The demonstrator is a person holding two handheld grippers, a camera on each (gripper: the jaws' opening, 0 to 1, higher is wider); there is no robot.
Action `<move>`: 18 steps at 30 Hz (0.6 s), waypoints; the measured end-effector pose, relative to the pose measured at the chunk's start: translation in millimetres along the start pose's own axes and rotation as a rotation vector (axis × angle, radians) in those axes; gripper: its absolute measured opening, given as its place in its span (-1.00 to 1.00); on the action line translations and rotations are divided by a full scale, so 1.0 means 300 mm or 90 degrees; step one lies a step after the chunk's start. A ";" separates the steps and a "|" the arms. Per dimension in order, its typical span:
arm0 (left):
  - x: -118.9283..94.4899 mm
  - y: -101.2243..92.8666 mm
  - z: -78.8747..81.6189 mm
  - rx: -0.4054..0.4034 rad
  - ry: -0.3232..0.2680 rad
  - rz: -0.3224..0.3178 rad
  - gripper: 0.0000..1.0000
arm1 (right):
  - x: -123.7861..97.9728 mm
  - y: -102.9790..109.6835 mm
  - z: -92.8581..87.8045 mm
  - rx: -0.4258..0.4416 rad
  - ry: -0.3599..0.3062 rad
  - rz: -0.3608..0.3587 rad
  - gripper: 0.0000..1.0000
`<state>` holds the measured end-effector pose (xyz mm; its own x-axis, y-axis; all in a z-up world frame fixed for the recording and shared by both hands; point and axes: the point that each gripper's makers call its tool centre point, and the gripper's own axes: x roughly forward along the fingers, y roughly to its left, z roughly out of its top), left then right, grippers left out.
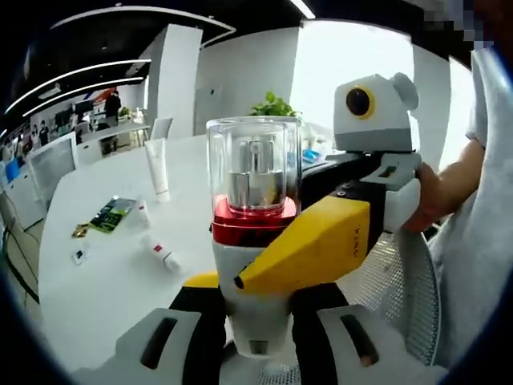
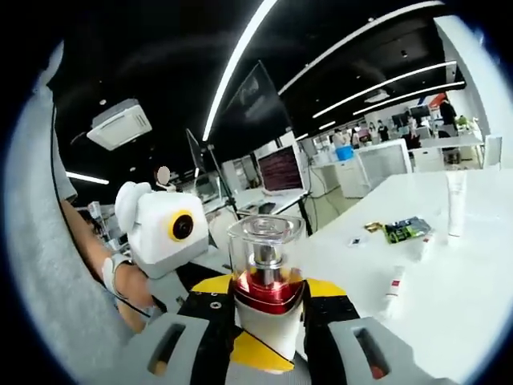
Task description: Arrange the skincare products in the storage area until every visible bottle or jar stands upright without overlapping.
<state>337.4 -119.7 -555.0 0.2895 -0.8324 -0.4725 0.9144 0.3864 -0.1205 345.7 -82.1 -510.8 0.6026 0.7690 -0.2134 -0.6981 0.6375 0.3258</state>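
Observation:
A pump bottle (image 1: 255,200) with a clear square cap, a red band and a white body is held upright in the air above the white table (image 1: 104,289). My left gripper (image 1: 256,321) is shut on its lower body, one jaw on either side. My right gripper (image 1: 216,281) reaches in from the right, and its yellow fingers (image 1: 313,241) clasp the bottle just under the red band. In the right gripper view the same bottle (image 2: 264,257) stands between my right gripper's (image 2: 268,321) jaws, and the left gripper's yellow fingers (image 2: 210,285) flank it.
On the table a white tube (image 1: 158,167) stands on its cap, another tube (image 1: 160,253) with a red mark lies flat, and a green packet (image 1: 111,213) lies near small items (image 1: 78,233). A mesh chair (image 1: 401,297) is close on the right. A person's hand (image 1: 433,200) holds the right gripper.

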 end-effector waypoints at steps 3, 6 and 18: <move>-0.008 -0.024 0.017 0.012 -0.019 -0.020 -0.42 | 0.010 0.016 -0.005 -0.001 0.005 0.016 -0.40; -0.012 -0.027 0.020 0.015 -0.022 -0.024 -0.42 | 0.007 0.016 -0.002 0.000 0.004 0.020 -0.40; 0.001 -0.051 0.037 0.027 -0.041 -0.032 -0.40 | -0.017 0.023 0.003 -0.069 0.010 0.018 -0.46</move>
<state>326.6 -130.3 -543.6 0.2596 -0.8745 -0.4096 0.9388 0.3280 -0.1053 338.2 -81.6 -506.7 0.5770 0.7864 -0.2207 -0.7526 0.6168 0.2306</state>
